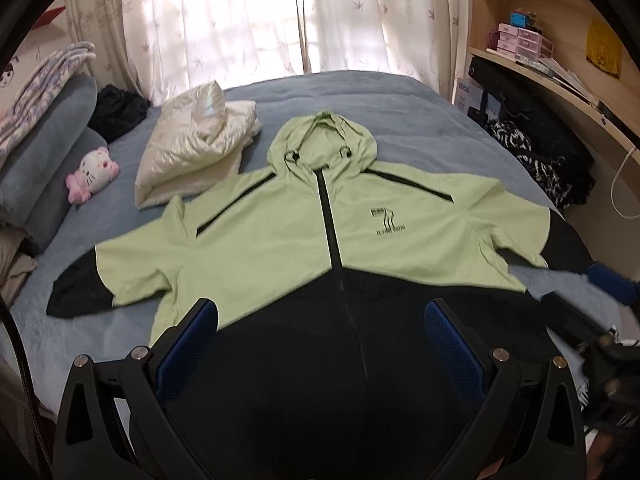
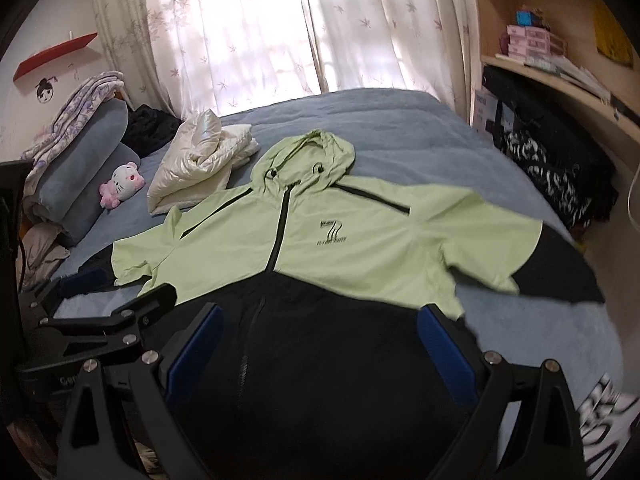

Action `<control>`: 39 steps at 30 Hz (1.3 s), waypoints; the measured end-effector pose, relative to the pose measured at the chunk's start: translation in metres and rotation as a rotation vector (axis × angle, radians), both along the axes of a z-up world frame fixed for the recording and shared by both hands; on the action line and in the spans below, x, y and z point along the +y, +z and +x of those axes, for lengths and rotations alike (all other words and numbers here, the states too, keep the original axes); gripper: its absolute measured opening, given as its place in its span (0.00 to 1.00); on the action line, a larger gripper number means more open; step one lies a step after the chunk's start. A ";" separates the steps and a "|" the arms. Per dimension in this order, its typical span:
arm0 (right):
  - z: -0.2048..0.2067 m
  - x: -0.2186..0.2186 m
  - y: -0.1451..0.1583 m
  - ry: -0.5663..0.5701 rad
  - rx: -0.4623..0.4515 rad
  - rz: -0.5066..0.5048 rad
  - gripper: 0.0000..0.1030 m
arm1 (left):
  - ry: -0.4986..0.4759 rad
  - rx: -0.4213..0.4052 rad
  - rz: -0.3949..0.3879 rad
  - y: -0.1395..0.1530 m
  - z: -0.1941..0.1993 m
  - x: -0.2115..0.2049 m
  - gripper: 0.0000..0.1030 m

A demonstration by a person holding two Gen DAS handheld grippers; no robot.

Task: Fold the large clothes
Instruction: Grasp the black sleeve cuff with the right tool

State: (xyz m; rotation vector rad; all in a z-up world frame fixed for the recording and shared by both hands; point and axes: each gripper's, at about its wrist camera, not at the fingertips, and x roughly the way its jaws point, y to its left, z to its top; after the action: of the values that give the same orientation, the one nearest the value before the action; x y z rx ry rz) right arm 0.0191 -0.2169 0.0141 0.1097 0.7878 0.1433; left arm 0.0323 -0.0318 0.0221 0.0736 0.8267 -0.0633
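Hooded jacket (image 1: 280, 236) laid face up and spread flat on blue bed (image 1: 400, 112), zipper closed, sleeves out to both sides. Left gripper (image 1: 320, 340) held wide open above black hem, nothing gripped. Right gripper (image 2: 318, 344) likewise wide open and empty. Risks judged: pinching bedcover together with thin fabric; uneven pull skewing the fold; sleeve dragged into folded cream jacket (image 1: 192, 140) just beside. Chest print (image 2: 330, 232): large "7" legible, smaller lettering too blurred to read.
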 end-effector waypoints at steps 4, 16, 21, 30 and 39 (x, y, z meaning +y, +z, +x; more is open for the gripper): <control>0.018 -0.032 0.019 -0.056 -0.043 -0.041 0.95 | 0.007 -0.019 0.012 0.010 0.026 -0.007 0.99; 0.060 -0.188 0.029 -0.367 -0.038 -0.049 0.95 | -0.010 -0.112 0.069 0.027 0.105 -0.066 0.99; 0.069 -0.266 -0.007 -0.513 0.056 0.020 0.95 | -0.030 -0.126 0.048 0.022 0.135 -0.100 0.99; 0.064 -0.384 -0.115 -0.744 0.295 0.287 0.82 | -0.067 -0.010 -0.017 -0.044 0.179 -0.149 0.99; 0.044 -0.428 -0.187 -0.868 0.377 0.553 0.82 | -0.054 0.122 -0.066 -0.116 0.204 -0.173 0.96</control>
State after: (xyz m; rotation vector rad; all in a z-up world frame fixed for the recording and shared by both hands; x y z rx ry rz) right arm 0.0628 -0.6446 -0.1731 1.0078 0.9940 -0.5031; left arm 0.2364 -0.2047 -0.0937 0.0304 0.9440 -0.1474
